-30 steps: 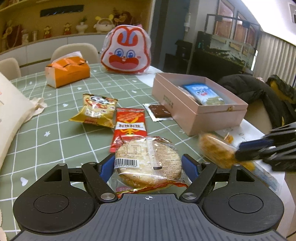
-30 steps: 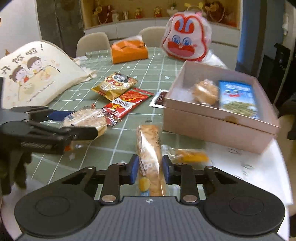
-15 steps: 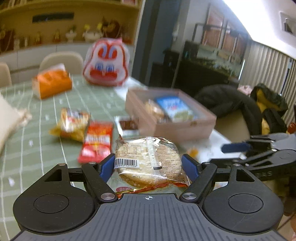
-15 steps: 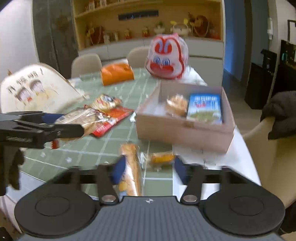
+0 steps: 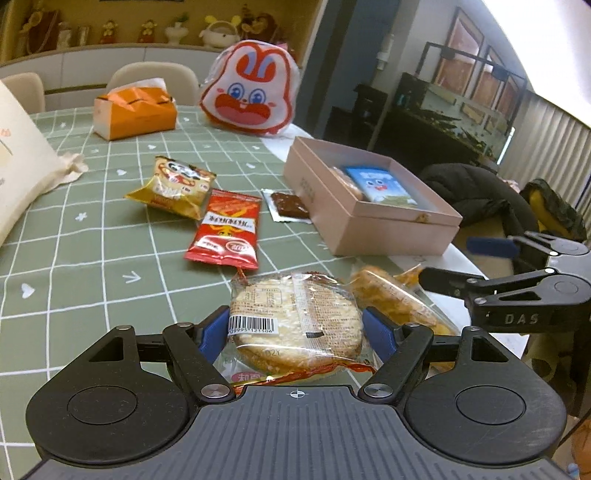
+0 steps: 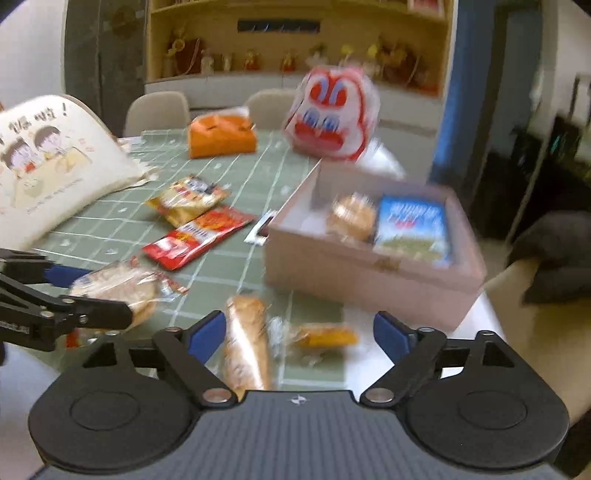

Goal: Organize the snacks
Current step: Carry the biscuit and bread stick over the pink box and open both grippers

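Items I can log from here:
- orange tissue box (image 5: pixel 135 114), far end of the green checked tablecloth (image 5: pixel 88 251)
- rabbit-face bag (image 5: pixel 251 88), upright, right of the tissue box
- cream cartoon tote (image 6: pixel 44 162), left edge
- beige chairs (image 5: pixel 151 79) behind the table
- figurines (image 5: pixel 147 31) on the back shelf
- dark jacket (image 5: pixel 476 192), at right

Seven snack packets (image 5: pixel 295 325), one pink box (image 5: pixel 369 225), two hand-held grippers (image 5: pixel 295 328).
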